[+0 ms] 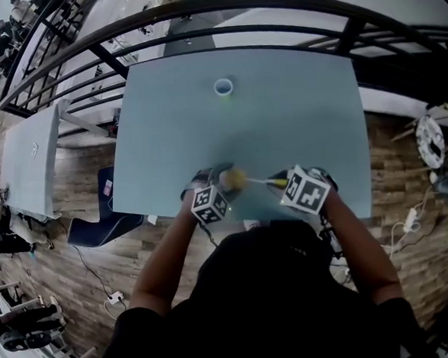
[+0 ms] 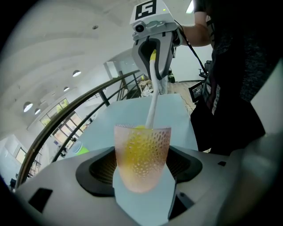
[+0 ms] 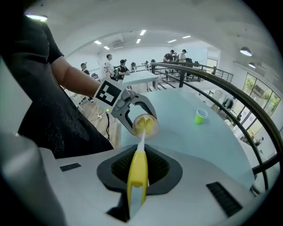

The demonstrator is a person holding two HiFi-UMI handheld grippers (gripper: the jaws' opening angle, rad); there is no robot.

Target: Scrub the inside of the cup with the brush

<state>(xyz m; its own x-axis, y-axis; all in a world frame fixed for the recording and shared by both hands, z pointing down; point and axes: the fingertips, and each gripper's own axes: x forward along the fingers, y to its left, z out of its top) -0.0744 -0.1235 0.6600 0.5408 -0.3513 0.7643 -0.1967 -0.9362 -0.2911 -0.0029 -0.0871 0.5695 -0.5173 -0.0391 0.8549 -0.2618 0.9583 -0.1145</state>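
The cup (image 2: 142,155) is held off the tabletop (image 1: 296,116), at its near edge just in front of the person, clamped at the sides by the left claw (image 2: 142,167). It lies tipped with its mouth turned right toward the other hand, probably so the brush (image 2: 152,105) can go straight in rather than at a slant. It is a translucent, pale pink tumbler with a dimpled, bumpy wall that narrows toward a rounded base. Through the wall the yellow brush head shows as a blur filling most of the inside, so the bristles look to be against the inner surface.

The brush's white shaft runs out of the mouth to a yellow handle, and the right claw (image 3: 139,175) is closed on that handle, lined up with the cup's axis. That grip suits pushing in and out or twisting, which is likely the scrubbing step in hand.

Far across the tabletop, well apart from both claws, a small green cup (image 1: 224,87) stands upright by itself.
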